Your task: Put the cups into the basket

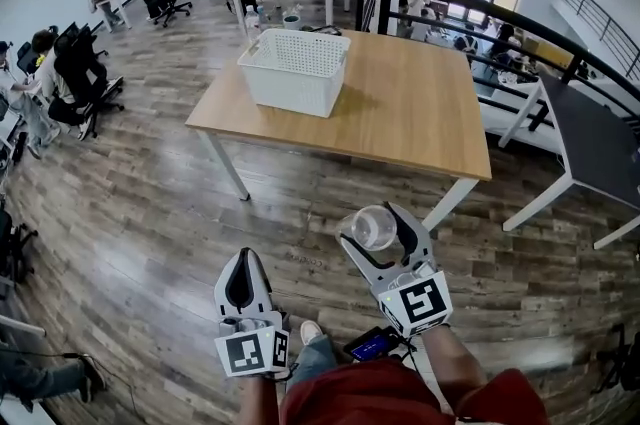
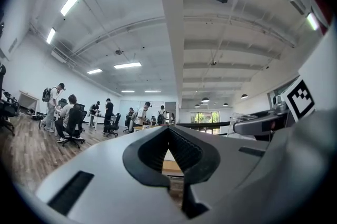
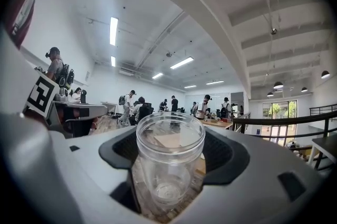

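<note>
Now we hold the right gripper [image 1: 373, 225] out over the dark wood-plank floor [image 1: 130, 213], its two jaws pinching a clear, round plastic cup [image 1: 372, 231] by the sides. In the right gripper view the cup stands upright between the black pads, open mouth on top, and the floor shows through its bottom. In the head view the cup hangs short of the near edge of the light wooden table with white legs [image 1: 420, 113], not yet above it. The white perforated plastic basket [image 1: 290, 88] sits on the table towards its far left corner, well apart from the cup. We carry the left gripper [image 1: 243, 258] lower and nearer the body, beside the right one; its own view shows the jaws pressed together at the tips with nothing between them. People sit and stand at desks further back in the room.
</note>
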Available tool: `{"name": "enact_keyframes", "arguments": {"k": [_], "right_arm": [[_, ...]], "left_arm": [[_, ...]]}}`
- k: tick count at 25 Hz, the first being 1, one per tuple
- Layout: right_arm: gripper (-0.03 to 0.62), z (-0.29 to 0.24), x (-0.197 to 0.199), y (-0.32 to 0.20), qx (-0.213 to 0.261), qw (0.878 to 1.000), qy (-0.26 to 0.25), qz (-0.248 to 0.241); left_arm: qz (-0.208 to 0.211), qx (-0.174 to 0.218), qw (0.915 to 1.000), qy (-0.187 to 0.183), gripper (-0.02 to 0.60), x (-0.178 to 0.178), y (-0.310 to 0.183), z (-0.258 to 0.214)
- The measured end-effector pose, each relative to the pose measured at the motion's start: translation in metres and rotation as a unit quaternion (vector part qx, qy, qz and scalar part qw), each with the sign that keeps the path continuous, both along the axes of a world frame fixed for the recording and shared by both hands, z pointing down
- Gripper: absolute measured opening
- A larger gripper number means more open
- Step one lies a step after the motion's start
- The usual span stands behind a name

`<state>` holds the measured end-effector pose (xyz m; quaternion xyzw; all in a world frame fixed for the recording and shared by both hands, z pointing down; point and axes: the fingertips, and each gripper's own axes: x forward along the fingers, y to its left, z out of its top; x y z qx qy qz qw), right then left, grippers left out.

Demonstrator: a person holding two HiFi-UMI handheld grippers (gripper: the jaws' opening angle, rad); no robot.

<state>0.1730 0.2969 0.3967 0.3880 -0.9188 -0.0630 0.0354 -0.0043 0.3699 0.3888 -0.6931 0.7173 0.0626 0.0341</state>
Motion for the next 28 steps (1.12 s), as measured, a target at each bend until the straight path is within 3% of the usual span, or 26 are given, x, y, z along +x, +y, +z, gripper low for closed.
{"name": "enact_keyframes", "arguments": {"k": [15,28], "right_arm": [[0.356,-0.01,-0.075,-0.053,0.005,1.0,0.012,0.027],[0.356,-0.009,-0.085,-0.071,0.005,0.998,0.003,0.058]], "left_arm": [[0.022,0.003,0.9996,0.017,0.0,-0.081,-0.06,-0.002],[0.059,0.005,0.9981,0.02,0.0,-0.094,-0.096,-0.002]]}}
